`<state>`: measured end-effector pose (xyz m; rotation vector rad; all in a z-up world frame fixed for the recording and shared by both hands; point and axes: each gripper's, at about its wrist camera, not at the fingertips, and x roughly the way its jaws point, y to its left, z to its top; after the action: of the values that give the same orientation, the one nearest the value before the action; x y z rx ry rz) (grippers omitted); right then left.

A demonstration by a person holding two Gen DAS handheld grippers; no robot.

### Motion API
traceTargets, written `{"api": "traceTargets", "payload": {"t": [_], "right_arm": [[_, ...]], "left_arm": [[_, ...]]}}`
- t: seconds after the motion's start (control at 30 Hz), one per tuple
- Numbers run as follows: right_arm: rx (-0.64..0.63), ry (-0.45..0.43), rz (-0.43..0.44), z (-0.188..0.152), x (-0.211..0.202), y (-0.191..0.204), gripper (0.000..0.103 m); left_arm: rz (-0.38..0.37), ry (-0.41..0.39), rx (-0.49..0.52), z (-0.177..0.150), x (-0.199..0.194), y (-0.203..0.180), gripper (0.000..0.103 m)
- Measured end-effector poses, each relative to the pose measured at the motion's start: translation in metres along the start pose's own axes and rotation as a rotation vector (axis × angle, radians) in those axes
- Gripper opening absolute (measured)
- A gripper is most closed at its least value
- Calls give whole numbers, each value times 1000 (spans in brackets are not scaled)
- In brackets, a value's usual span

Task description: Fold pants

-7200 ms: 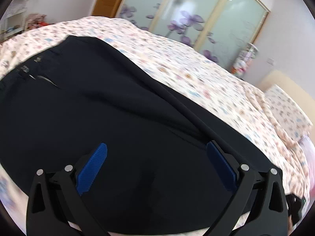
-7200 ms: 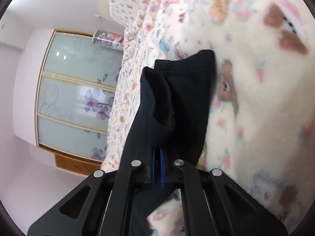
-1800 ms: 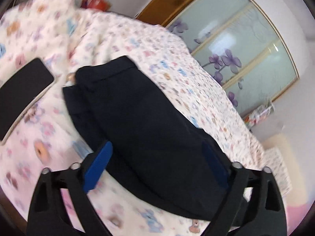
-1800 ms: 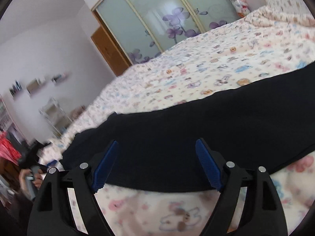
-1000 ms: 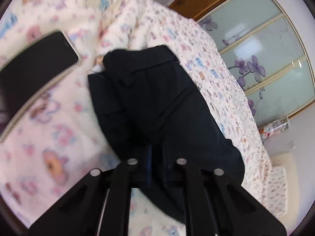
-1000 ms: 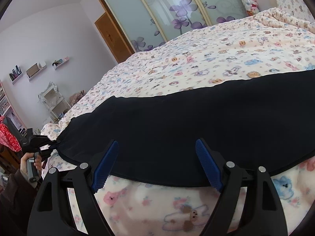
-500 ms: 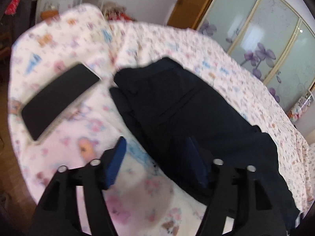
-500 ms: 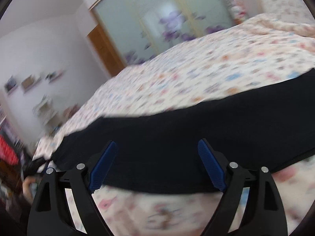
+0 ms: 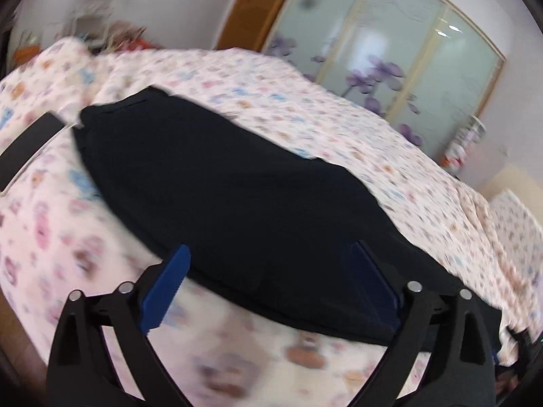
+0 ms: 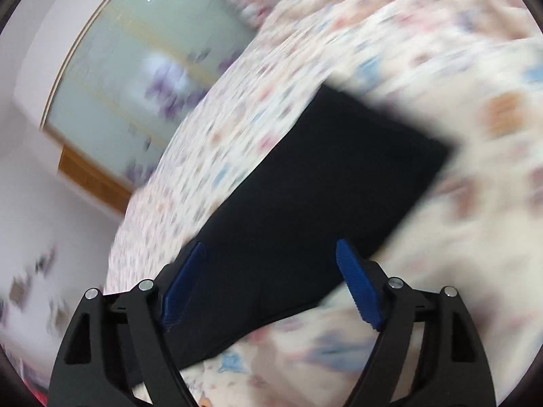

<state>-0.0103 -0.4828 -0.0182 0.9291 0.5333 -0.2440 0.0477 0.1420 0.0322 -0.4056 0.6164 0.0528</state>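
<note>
The pants (image 9: 237, 196) lie flat on the bed (image 9: 305, 125) as one long dark strip, looking already folded lengthwise, one leg over the other, with the waist end toward the far left in the left view and the squared hem end (image 10: 383, 146) showing in the right view. By my reading the lengthwise fold is done and the crosswise folds, bringing hem toward waist, are left; the strip is at full length. The left gripper (image 9: 268, 291) hovers over the near edge of the cloth with its jaws spread wide, holding nothing. The right gripper (image 10: 271, 288) is likewise spread and empty, aimed along the leg toward the hem. A dark flat phone (image 9: 27, 142) lies on the bed just beside the waist end. Sliding doors (image 9: 390, 51) stand behind; the right view is much blurred
</note>
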Motion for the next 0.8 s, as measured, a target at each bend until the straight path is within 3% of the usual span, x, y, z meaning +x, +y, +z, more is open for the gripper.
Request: {"api": "traceTargets", "payload": {"t": [0.13,0.2,0.27,0.53,0.63,0.8], "right_arm": [[145,-7,-54,26,-16,-41,78],[169,7,-74,30,-13,-47,70],[190,28,-120,30,-8,-49,69],[174,-15,-162,46,5,-57,69],[184,1,-189,47,12,-63,62],[205,12,-226,46,10,-70,42]], "left_arm": [[39,-87,226,-28,-1,-43,98],[57,-97,332,-34,-1,-59,99],[65,-110,361,-38,-2,-66,101],[47,-36,287,-36,11,-57,101],[44,-13,245,-35,16,-48,101],[42,2,228,-35,19,-44,101]]}}
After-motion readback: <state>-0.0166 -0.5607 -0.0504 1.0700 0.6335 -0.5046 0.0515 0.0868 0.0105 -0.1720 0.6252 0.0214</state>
